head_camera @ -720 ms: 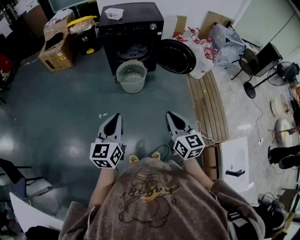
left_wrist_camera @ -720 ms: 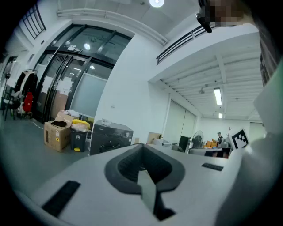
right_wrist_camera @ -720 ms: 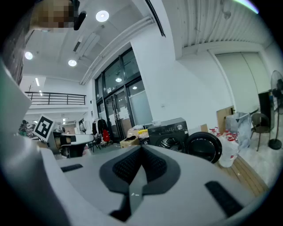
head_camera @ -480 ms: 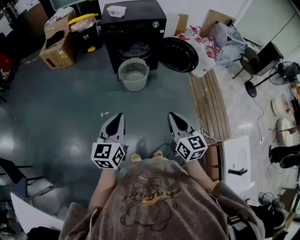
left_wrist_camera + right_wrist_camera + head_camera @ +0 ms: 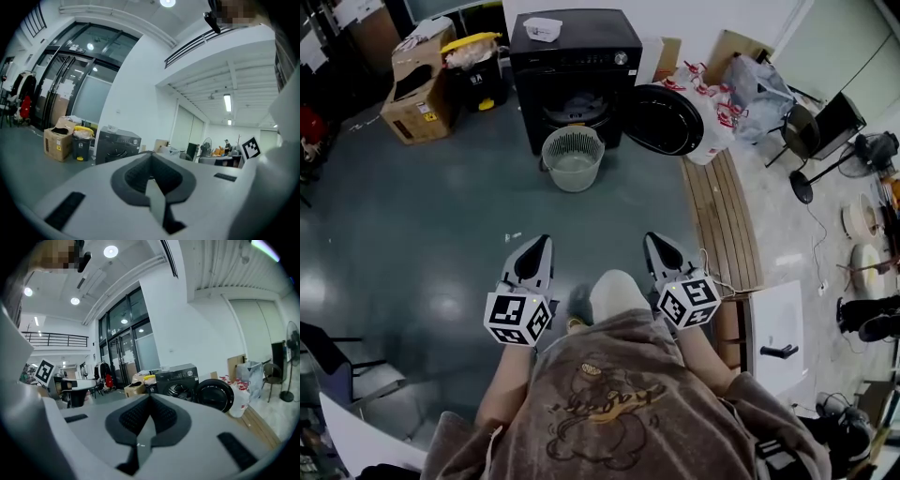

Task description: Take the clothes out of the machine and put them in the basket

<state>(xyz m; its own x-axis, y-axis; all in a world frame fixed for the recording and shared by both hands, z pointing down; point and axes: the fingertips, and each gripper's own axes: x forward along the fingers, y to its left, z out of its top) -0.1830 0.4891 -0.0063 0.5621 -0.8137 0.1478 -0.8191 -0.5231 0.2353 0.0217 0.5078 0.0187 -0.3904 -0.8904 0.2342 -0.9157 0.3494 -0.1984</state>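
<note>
A black front-loading machine [image 5: 575, 66] stands far ahead with its round door [image 5: 664, 119] swung open to the right. Pale clothes [image 5: 578, 103] show dimly inside the drum. A pale green slatted basket [image 5: 573, 157] sits on the floor right before the opening. My left gripper [image 5: 541, 247] and right gripper [image 5: 655, 242] are held side by side near my body, well short of the basket, both shut and empty. In the left gripper view the machine [image 5: 117, 145] appears beyond the closed jaws. In the right gripper view the machine [image 5: 180, 379] and door [image 5: 214, 395] lie ahead.
A cardboard box [image 5: 417, 94] and a yellow-lidded bin [image 5: 473, 56] stand left of the machine. White bags [image 5: 712, 103] sit to its right. Wooden planks [image 5: 722, 216] run along the right side, with a white panel [image 5: 778, 333] near me. A white tub [image 5: 543, 28] rests on the machine.
The machine and basket have come closer and lower in the head view as the person walks toward them. A knee now shows between the grippers. Both grippers stay shut.
</note>
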